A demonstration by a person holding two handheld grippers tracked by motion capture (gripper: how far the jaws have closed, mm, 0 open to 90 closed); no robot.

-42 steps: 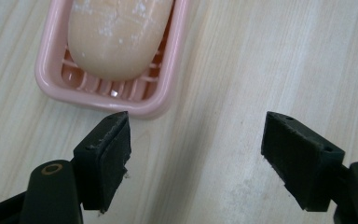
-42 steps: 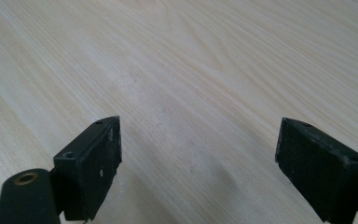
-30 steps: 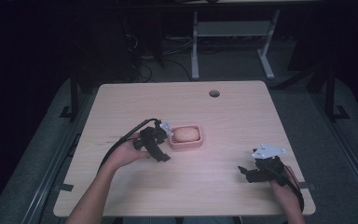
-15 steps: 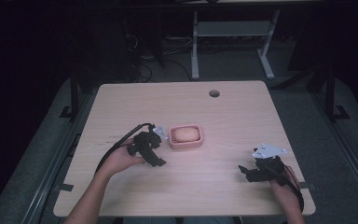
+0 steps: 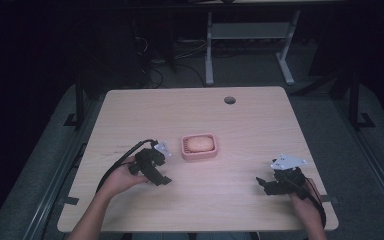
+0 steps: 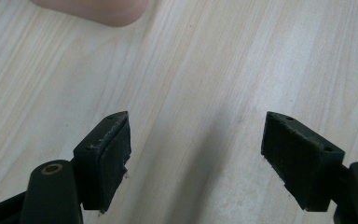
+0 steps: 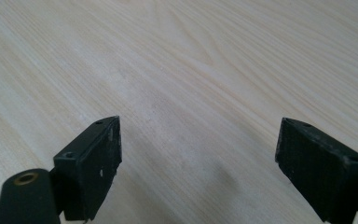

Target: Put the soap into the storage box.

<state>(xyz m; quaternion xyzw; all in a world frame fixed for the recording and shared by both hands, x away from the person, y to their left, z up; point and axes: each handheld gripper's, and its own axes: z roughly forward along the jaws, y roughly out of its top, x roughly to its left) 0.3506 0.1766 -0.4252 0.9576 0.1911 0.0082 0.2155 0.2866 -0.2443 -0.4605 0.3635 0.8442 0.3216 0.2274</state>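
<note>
I have the pale wooden table (image 5: 230,200) in front of me, with a small dark round hole (image 5: 229,100) near its far edge. Near the middle sits a pink rectangular plastic tray (image 5: 199,146) with rounded corners, and a tan, rounded lump (image 5: 199,143) lies inside it; I cannot tell what the lump is.

My left gripper (image 5: 161,179) is in my left hand (image 5: 122,175), just beside the tray on its left, not touching it. In the left gripper view its black jaws stand wide apart over bare wood, nothing between them, and a pink rounded corner of the tray (image 6: 95,10) shows at the top edge.

My right gripper (image 5: 262,184) rests near the right front corner of the table, well apart from the tray, held in my right hand (image 5: 304,200). In the right gripper view its jaws also stand wide apart, with plain wood grain between them.
</note>
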